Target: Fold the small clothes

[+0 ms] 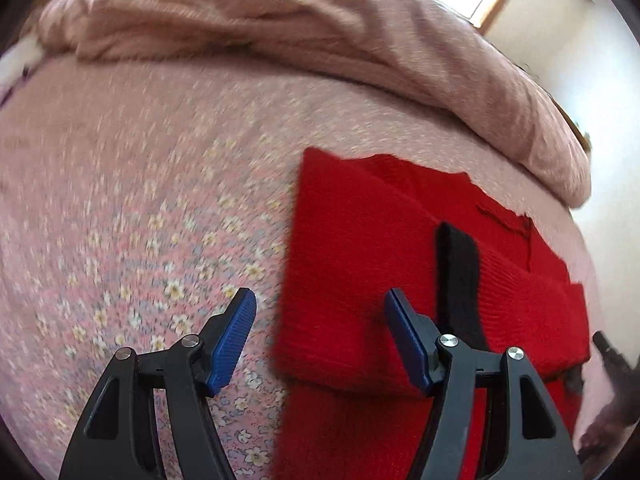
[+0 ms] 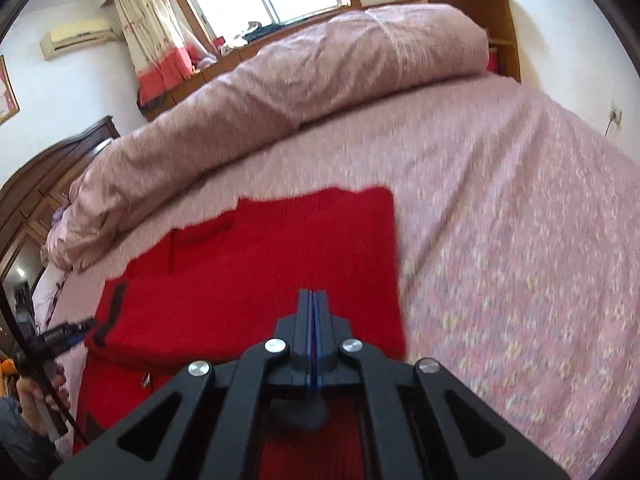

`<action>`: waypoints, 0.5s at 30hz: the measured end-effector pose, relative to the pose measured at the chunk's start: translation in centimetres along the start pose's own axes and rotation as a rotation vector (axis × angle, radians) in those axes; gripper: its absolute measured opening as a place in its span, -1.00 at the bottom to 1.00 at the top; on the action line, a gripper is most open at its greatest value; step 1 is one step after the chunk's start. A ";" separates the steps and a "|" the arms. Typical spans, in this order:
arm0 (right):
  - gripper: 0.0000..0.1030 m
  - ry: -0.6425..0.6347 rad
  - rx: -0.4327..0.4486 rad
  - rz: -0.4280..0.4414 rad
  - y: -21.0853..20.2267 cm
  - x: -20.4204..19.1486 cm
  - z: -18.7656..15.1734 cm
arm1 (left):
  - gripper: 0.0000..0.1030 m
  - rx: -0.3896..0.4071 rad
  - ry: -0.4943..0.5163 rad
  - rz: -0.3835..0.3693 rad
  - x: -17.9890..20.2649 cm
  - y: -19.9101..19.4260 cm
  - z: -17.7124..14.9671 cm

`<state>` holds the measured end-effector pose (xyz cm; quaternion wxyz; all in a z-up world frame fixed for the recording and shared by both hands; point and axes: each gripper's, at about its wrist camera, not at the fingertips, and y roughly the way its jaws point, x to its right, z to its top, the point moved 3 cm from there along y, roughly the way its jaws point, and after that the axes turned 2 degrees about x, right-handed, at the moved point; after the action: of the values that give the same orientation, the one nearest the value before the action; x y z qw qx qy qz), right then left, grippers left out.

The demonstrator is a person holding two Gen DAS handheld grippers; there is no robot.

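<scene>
Hovering above the red sweater (image 1: 352,280) on the bed (image 1: 160,180), I keep my left gripper (image 1: 320,320) fingers released and my right gripper (image 2: 314,300) fingers clenched on nothing.

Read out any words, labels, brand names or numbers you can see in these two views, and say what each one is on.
None can be read.
Red knit garment: a small dark tag near its lower fold, too small and blurred to read.
Left tool: pale marks on its body, too blurred to tell.
Air conditioner on the wall: no legible brand.
</scene>
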<state>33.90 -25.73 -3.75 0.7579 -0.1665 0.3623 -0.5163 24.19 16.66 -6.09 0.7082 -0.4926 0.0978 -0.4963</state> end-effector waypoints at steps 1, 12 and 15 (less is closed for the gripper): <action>-1.00 -0.001 -0.020 -0.029 0.8 0.3 0.1 | 0.19 -0.016 -0.018 -0.002 -0.4 0.3 0.0; -1.00 -0.142 -0.061 -0.236 0.8 0.0 -1.8 | 0.18 0.042 0.134 0.131 0.1 -1.9 -1.1; -0.96 -0.085 -0.039 -0.142 -1.4 -0.8 -1.8 | 0.18 0.091 0.169 0.129 0.1 -4.5 -2.1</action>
<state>31.46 -25.35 -3.79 0.7309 -0.2281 0.3271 -0.5539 20.27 15.23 -3.53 0.7494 -0.4091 0.1660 -0.4935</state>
